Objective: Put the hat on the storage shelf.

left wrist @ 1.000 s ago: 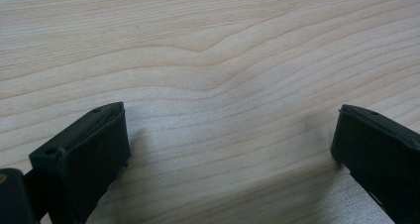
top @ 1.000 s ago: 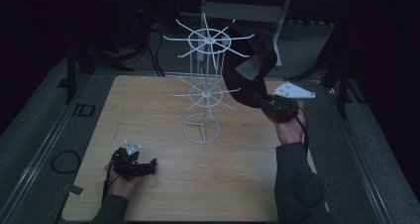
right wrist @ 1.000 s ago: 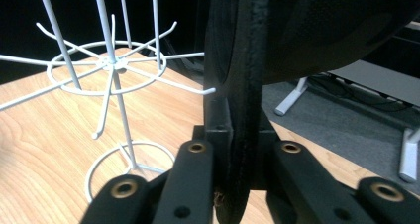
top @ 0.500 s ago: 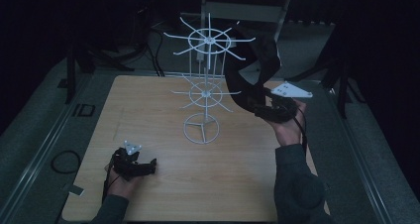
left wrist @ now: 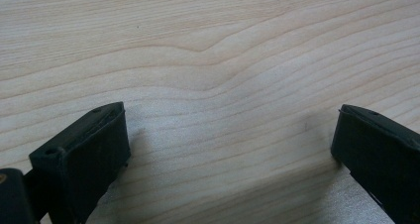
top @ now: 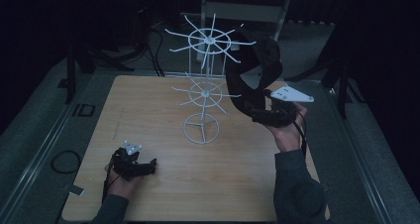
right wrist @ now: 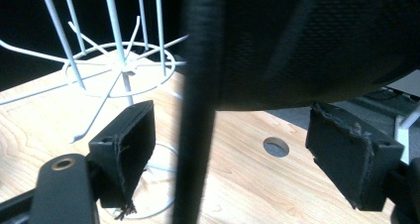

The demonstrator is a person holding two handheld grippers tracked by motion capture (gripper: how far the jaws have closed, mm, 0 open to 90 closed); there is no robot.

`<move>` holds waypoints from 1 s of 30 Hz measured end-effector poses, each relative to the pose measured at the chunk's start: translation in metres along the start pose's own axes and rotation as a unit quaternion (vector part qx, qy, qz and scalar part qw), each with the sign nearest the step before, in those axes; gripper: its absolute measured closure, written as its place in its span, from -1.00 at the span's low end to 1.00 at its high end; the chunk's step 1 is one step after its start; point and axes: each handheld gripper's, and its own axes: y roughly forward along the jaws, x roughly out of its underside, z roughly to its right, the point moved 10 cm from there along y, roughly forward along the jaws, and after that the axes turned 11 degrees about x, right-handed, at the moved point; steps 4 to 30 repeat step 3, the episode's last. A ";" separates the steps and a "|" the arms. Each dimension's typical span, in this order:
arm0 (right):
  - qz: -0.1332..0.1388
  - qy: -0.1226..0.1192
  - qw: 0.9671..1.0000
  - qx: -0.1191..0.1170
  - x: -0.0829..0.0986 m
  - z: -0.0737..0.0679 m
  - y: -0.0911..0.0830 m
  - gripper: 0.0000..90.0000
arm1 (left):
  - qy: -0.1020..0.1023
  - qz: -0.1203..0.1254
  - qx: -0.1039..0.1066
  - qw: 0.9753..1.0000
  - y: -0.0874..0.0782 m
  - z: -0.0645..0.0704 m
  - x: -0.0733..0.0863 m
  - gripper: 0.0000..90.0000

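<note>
A white wire rack (top: 203, 92) with two tiers of prongs stands mid-table; its lower tier (right wrist: 124, 65) rises ahead in the right gripper view. A black mesh-fabric item (top: 265, 55) with a strap (right wrist: 195, 110) hangs against the upper tier's right prongs. Just below it is my right gripper (top: 251, 110), raised off the table. Its jaws stand wide apart (right wrist: 233, 120) and open, with the strap running between them unclamped and the fabric (right wrist: 317, 45) above. My left gripper (top: 148, 164) rests open at the table's front left, with bare wood between its jaws (left wrist: 230, 120).
The wooden table (top: 148, 110) has a small round hole (right wrist: 276, 146) near its right side. Dark stands and cables surround the table at the back, and a coiled cable (top: 64, 160) lies on the floor at the left.
The right gripper and the black item have risen and shifted slightly left, toward the rack's upper prongs. The left gripper has stayed put.
</note>
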 end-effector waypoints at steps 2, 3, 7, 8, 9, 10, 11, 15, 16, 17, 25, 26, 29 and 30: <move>0.000 -0.001 1.000 0.001 0.001 -0.001 -0.001 -0.59 | 0.000 0.000 0.000 1.000 0.000 0.000 0.000 -0.97; 0.000 -0.001 1.000 0.001 0.001 -0.001 -0.001 -0.59 | 0.000 0.000 0.000 1.000 0.000 0.000 0.000 -0.97; 0.000 -0.001 1.000 0.001 0.001 -0.001 -0.001 -0.59 | 0.000 0.000 0.000 1.000 0.000 0.000 0.000 -0.97; 0.000 -0.001 1.000 0.001 0.001 -0.001 -0.001 -0.59 | 0.000 0.000 0.000 1.000 0.000 0.000 0.000 -0.97; 0.000 -0.001 1.000 0.001 0.001 -0.001 -0.001 -0.59 | 0.000 0.000 0.000 1.000 0.000 0.000 0.000 -0.97; 0.000 -0.001 1.000 0.001 0.001 -0.001 -0.001 -0.59 | 0.000 0.000 0.000 1.000 0.000 0.000 0.000 -0.97; 0.000 -0.001 1.000 0.001 0.001 -0.001 -0.001 -0.59 | 0.000 0.000 0.000 1.000 0.000 0.000 0.000 -0.97; 0.000 -0.001 1.000 0.001 0.001 -0.001 -0.001 -0.59 | 0.000 0.000 0.000 1.000 0.000 0.000 0.000 -0.97; 0.000 -0.001 1.000 0.001 0.001 -0.001 -0.001 -0.59 | 0.000 0.000 0.000 1.000 0.000 0.000 0.000 -0.97; 0.000 -0.001 1.000 0.001 0.001 -0.001 -0.001 -0.59 | 0.000 0.000 0.000 1.000 0.000 0.000 0.000 -0.97; 0.000 -0.001 1.000 0.001 0.001 -0.001 -0.001 -0.59 | 0.000 0.000 0.000 1.000 0.000 0.000 0.000 -0.97; 0.000 -0.001 1.000 0.001 0.001 -0.001 -0.001 -0.59 | 0.000 0.000 0.000 1.000 0.000 0.000 0.000 -0.97; 0.000 -0.001 1.000 0.001 0.001 -0.001 -0.001 -0.59 | 0.000 0.000 0.000 1.000 0.000 0.000 0.000 -0.97; 0.000 -0.001 1.000 0.001 0.001 -0.001 -0.001 -0.59 | 0.000 0.000 0.000 1.000 0.000 0.000 0.000 -0.97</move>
